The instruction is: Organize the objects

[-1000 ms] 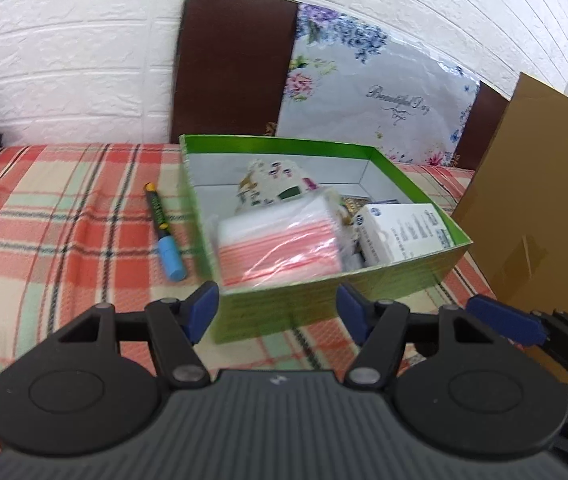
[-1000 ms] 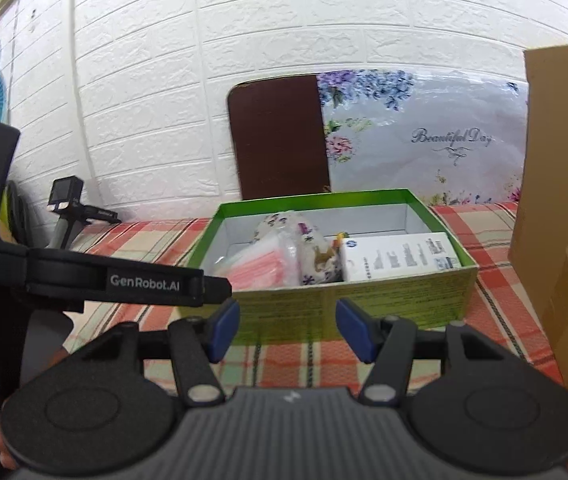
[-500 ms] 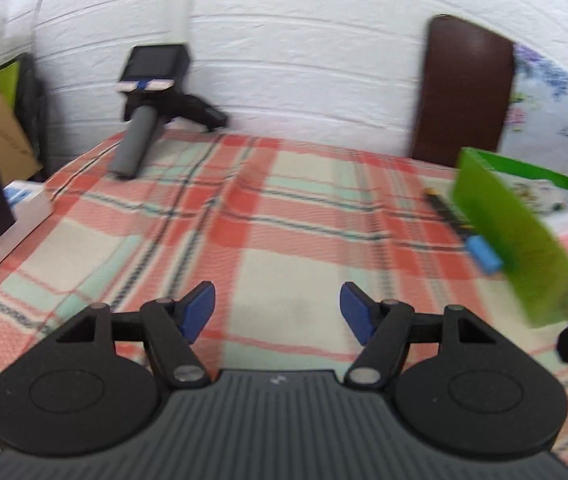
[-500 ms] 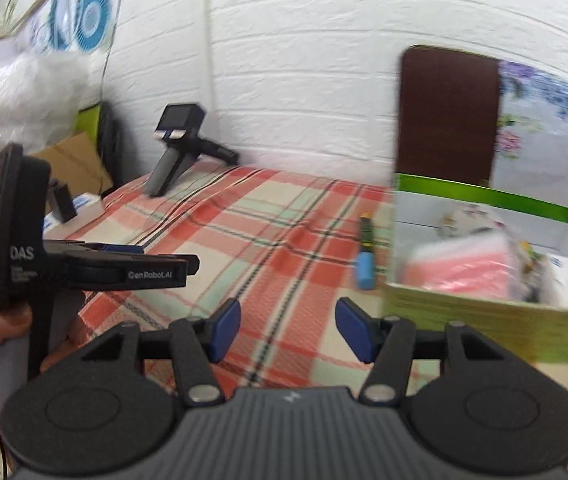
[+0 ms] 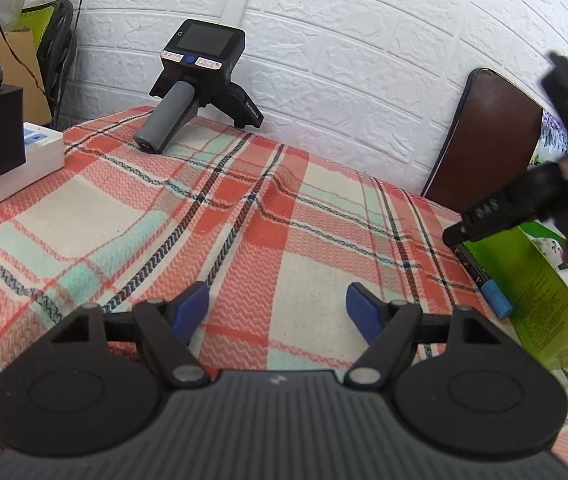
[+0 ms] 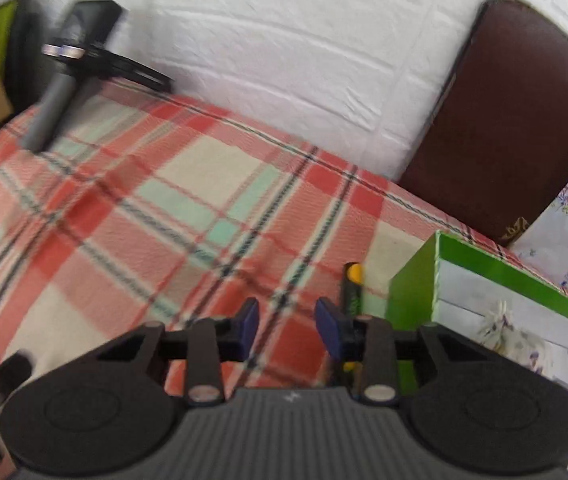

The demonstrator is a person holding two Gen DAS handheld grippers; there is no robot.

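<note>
A black marker with a yellow end [image 6: 353, 289] and a blue cap [image 5: 495, 300] lies on the plaid cloth against the left wall of the green box [image 6: 414, 300]. My right gripper [image 6: 286, 322] hovers low over the cloth just left of the marker, its jaws narrowed with a gap and nothing between them. My left gripper [image 5: 277, 310] is open and empty over bare cloth, left of the green box [image 5: 532, 292]. The right gripper's body [image 5: 524, 200] shows blurred above the marker in the left wrist view.
A spare handheld gripper with a screen [image 5: 200, 84] lies at the table's back left. A white power strip with a black adapter [image 5: 0, 148] sits at the left edge. A brown chair back [image 6: 504, 120] stands behind the table. The box holds a floral item [image 6: 512, 340].
Both grippers swung left, away from facing the box. The right gripper then dropped close to the marker and its jaws narrowed. The left gripper stays open.
</note>
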